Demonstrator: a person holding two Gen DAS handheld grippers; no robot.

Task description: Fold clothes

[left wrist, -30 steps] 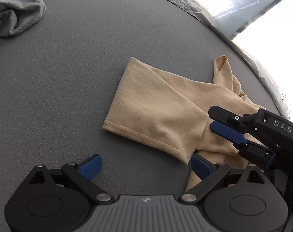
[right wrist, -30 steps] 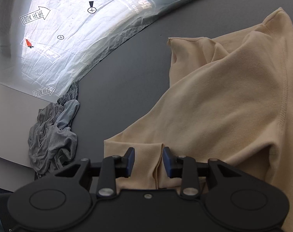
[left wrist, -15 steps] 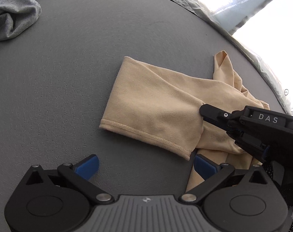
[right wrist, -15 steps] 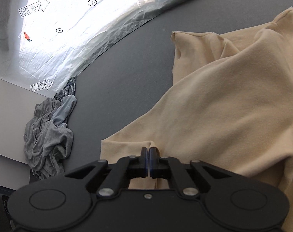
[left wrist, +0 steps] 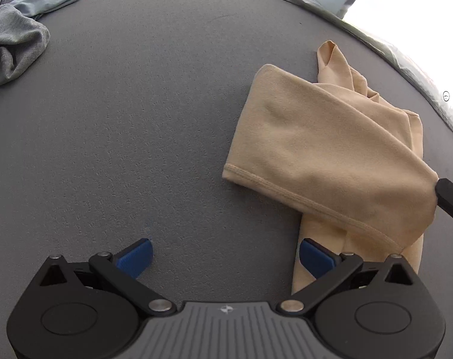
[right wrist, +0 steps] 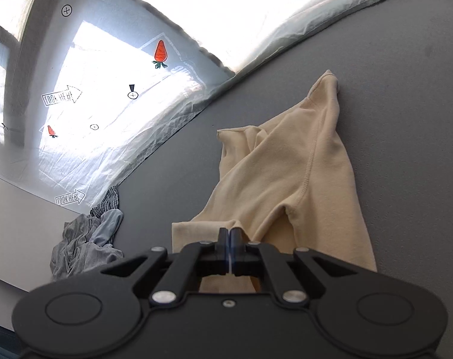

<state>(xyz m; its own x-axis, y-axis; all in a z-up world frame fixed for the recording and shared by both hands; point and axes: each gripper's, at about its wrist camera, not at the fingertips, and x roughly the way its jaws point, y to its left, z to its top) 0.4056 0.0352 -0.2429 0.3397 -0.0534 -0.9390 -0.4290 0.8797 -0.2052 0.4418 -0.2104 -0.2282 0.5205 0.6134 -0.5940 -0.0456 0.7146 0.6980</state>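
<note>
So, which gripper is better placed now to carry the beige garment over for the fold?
The right gripper: it is shut on the beige garment. The left gripper is open over the grey table, holding nothing.

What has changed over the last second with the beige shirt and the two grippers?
The right gripper closed its jaws on a fold of the beige shirt and has pulled it up, toward the right of the left wrist view, stretching the cloth. The left gripper stays open and empty over the grey table; the grey clothes pile is untouched.
</note>
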